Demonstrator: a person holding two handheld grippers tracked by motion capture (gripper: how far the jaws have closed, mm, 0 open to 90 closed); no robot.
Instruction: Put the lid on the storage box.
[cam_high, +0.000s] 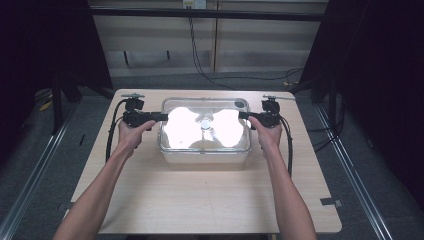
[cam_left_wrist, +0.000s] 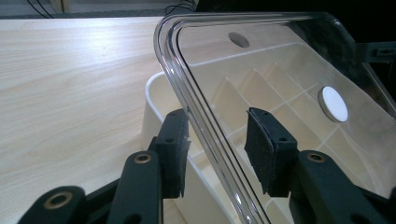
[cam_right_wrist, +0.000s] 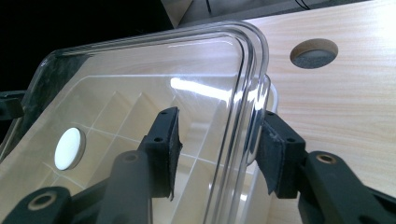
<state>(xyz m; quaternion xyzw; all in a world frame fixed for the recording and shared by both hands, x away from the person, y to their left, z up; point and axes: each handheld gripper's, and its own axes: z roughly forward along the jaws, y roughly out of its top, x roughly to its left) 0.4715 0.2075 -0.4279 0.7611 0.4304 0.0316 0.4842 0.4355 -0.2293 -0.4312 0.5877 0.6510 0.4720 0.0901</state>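
2 claws straddle clear lid (cam_high: 205, 127) edges: left claw (cam_high: 162, 117), right claw (cam_high: 242, 115).

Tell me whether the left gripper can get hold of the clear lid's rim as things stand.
Probably yes. The left gripper already has its jaws open on either side of the clear lid rim, above the white divided box, with nothing between pads and rim.

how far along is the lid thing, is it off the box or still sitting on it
Done: both grippers are at the clear lid, the left gripper straddling one end rim and the right gripper the other. In hand: the jaws stand open around the rim, with gaps visible, so no grip yet. The lid sits over the white divided box, seemingly raised slightly in the gripper views. Left: closing on the rim and moving the lid.
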